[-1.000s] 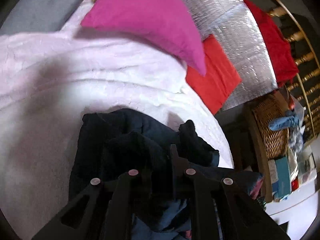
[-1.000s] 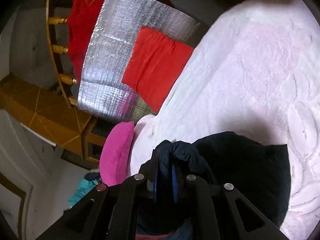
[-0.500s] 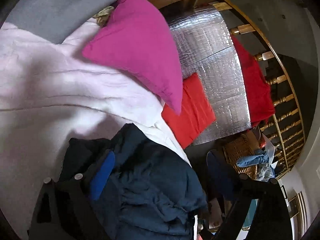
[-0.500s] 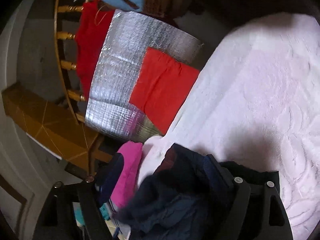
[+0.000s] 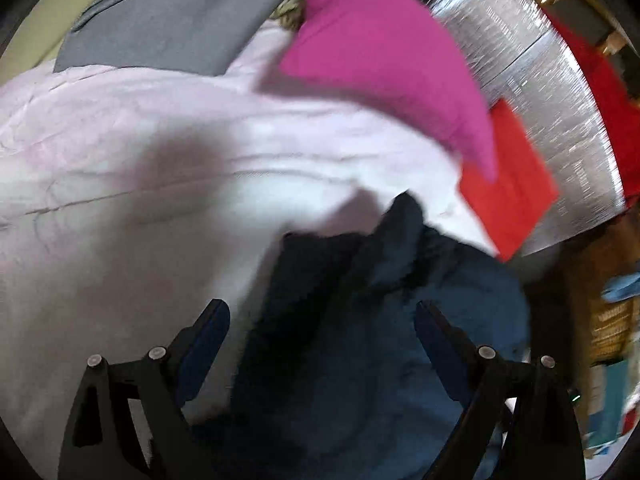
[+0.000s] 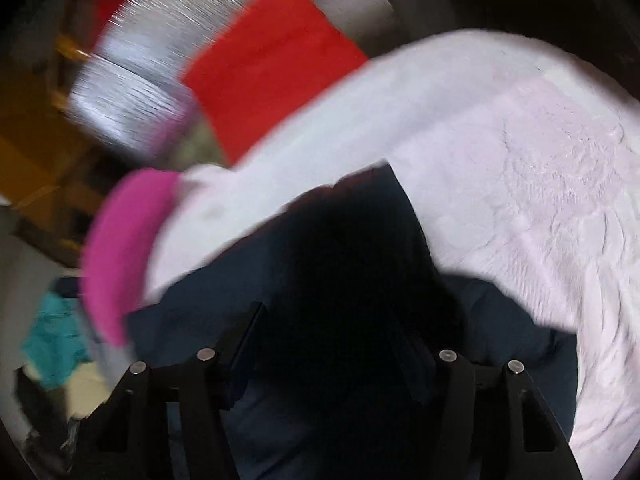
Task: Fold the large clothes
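We see the dark blue garment (image 5: 380,340) lying bunched on the pale pink blanket (image 5: 120,160), near the pink pillow (image 5: 384,52). The left gripper (image 5: 320,320) and the right gripper (image 6: 332,328) both stand with jaws apart above it, holding nothing.

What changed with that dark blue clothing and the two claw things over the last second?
Both let go. A second ago each hand-held gripper was shut, pinching a bunch of the dark blue garment. Now the left hand-held gripper and the right hand-held gripper stand wide open, and the garment lies loose on the pale pink blanket. The magenta pillow and red cloth stayed put.
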`<state>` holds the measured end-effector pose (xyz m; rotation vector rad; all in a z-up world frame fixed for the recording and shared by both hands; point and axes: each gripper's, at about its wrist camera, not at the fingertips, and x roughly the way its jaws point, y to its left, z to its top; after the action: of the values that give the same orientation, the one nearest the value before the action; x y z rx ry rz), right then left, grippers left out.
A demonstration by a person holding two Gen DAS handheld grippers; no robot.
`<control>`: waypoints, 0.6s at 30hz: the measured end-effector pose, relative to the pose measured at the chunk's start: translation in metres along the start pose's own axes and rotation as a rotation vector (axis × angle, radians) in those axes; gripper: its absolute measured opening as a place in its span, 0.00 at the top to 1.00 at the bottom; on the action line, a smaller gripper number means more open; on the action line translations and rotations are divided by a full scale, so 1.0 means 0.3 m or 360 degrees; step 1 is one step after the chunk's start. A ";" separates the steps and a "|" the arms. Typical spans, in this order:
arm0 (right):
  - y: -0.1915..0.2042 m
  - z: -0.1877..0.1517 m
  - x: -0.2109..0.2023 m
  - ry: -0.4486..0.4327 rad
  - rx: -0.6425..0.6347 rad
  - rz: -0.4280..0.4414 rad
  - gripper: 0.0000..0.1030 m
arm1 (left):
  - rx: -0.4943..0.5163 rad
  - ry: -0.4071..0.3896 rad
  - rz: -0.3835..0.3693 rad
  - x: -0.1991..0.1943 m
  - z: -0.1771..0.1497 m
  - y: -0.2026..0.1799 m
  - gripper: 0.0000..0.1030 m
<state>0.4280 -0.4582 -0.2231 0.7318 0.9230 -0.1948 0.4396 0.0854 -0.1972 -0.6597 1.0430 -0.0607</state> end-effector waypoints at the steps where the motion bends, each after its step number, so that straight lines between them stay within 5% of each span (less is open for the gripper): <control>1: -0.003 0.014 0.016 0.0036 0.0036 -0.0021 0.37 | 0.0017 0.0036 0.0076 0.021 -0.004 0.003 0.10; 4: 0.045 0.011 -0.034 -0.0027 0.0010 -0.0041 0.36 | 0.0045 0.0070 0.0112 0.053 -0.009 -0.002 0.10; 7: 0.147 -0.029 -0.101 -0.0123 -0.0138 0.0090 0.36 | 0.0137 0.0021 0.0123 0.034 -0.009 -0.038 0.10; 10: 0.277 -0.093 -0.087 -0.0045 -0.0332 0.0187 0.37 | 0.0259 -0.0044 0.0168 0.006 -0.021 -0.076 0.10; 14: 0.449 -0.167 0.018 0.0097 -0.0510 0.0250 0.52 | 0.0372 -0.0018 0.0216 0.020 -0.036 -0.114 0.10; 18: 0.530 -0.179 0.181 0.0198 -0.0503 0.0143 0.51 | 0.0387 0.0056 0.0260 0.050 -0.057 -0.110 0.10</control>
<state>0.4973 -0.2968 -0.2082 0.4943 1.0088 0.0763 0.4418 0.0453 -0.1970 -0.3527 1.0997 -0.0560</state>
